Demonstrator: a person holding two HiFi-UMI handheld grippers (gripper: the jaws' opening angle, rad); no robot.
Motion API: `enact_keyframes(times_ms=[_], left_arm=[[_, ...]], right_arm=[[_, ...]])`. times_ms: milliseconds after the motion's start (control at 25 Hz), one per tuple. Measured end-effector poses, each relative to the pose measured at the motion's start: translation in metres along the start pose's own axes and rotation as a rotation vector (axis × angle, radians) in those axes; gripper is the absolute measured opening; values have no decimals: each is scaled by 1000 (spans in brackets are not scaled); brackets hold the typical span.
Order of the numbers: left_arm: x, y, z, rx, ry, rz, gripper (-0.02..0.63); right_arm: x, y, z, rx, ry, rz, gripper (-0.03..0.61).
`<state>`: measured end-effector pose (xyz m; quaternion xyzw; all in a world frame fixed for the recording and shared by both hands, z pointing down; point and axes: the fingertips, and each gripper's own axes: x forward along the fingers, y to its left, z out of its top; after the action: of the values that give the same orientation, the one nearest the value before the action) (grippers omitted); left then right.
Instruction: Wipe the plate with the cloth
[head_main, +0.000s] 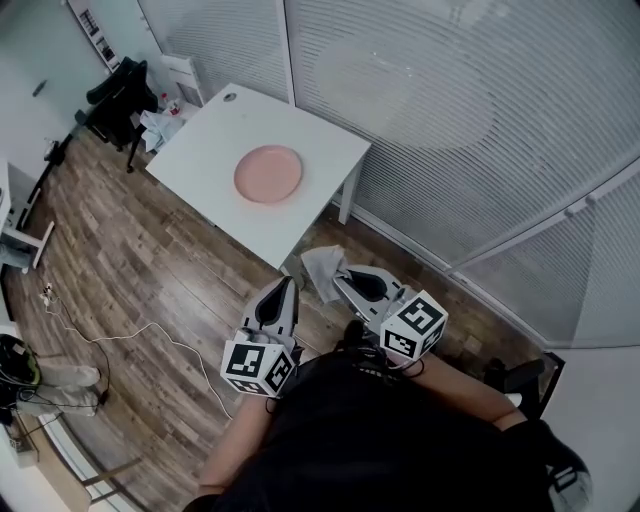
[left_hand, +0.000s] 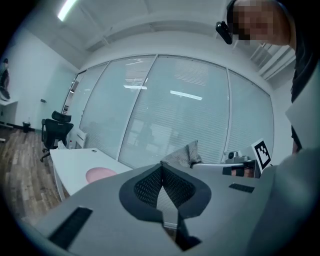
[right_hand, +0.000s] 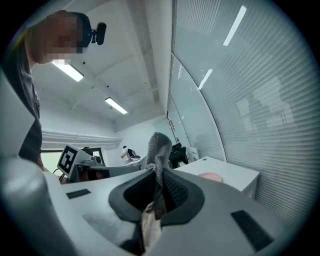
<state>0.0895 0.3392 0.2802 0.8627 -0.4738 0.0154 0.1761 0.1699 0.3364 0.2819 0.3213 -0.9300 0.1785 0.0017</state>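
- Plate: pink, round and shallow, lying flat on the white table slightly toward its near edge. It is bare, with nothing touching it. It is well apart from both grippers.
- Cloth: grey and knitted. It is pinched in the right gripper, whose jaws are clamped on its middle. One tuft stands above the jaws and the rest hangs below them. It is held in the air short of the table, with no contact with the plate.
- Left gripper: jaws pressed together with nothing between them, carried beside the right one and pointing toward the table.
- Step in hand, as I judge it: bringing the cloth over to the plate; wiping has not begun.
- Doing it well:
  - Keep the pinch firm so the cloth does not slip out.
  - Bring the hanging end down onto the plate's face so fabric meets it, not the jaw tips.
  - Press lightly, since a plate on a smooth top may slide.
  - The empty gripper could steady the rim.
- Surroundings: wooden floor, a black office chair beyond the table, a glass wall with blinds, and a white cable trailing on the floor.
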Motion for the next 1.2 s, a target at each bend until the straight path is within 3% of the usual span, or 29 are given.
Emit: enact_keyframes(times_ms=[280, 520, 880, 1200], left_arm=[[55, -17, 5, -38, -16, 18, 14], [71, 2, 11, -38, -38, 48, 14], [92, 47, 18, -41, -13, 14, 14], [103, 121, 62, 19, -12, -53, 14]], right_arm=[[-4, -54, 16, 8, 29, 36, 40], [12, -79, 11, 1, 69, 34, 40], [62, -94, 15, 30, 72, 9, 40], [157, -82, 40, 6, 52, 15, 40]])
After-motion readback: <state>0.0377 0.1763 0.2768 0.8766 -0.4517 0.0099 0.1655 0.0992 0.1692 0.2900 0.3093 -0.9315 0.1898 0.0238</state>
